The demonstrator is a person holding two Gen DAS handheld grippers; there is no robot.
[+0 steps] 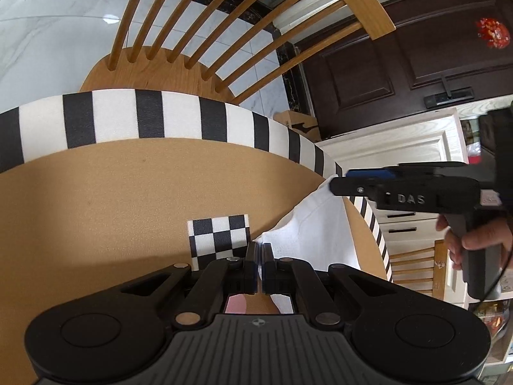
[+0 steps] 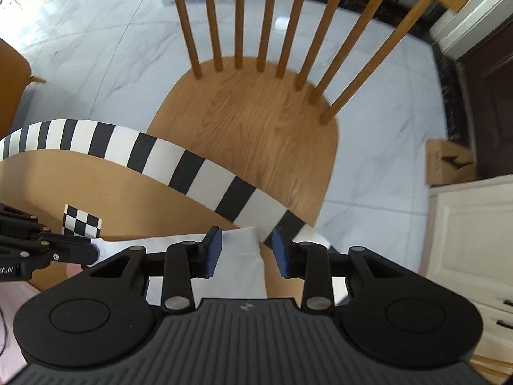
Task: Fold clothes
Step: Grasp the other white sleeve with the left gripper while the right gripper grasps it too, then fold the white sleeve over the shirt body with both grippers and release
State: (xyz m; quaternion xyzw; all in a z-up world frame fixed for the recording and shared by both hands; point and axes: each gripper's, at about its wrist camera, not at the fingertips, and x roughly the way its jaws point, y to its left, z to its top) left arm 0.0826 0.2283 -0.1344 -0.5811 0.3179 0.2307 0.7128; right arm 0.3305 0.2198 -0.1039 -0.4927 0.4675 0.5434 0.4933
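While the left gripper (image 1: 259, 250) pinches a corner of the white garment (image 1: 314, 234) at the round table's (image 1: 128, 186) striped edge, the right gripper (image 2: 246, 243) stands wide (holding nothing) — a tug could drag the cloth off the edge.

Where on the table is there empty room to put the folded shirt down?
The table is bare on the left, between the striped edge and the checker square. It is crowded on the right, where the white cloth, left gripper and right gripper meet.
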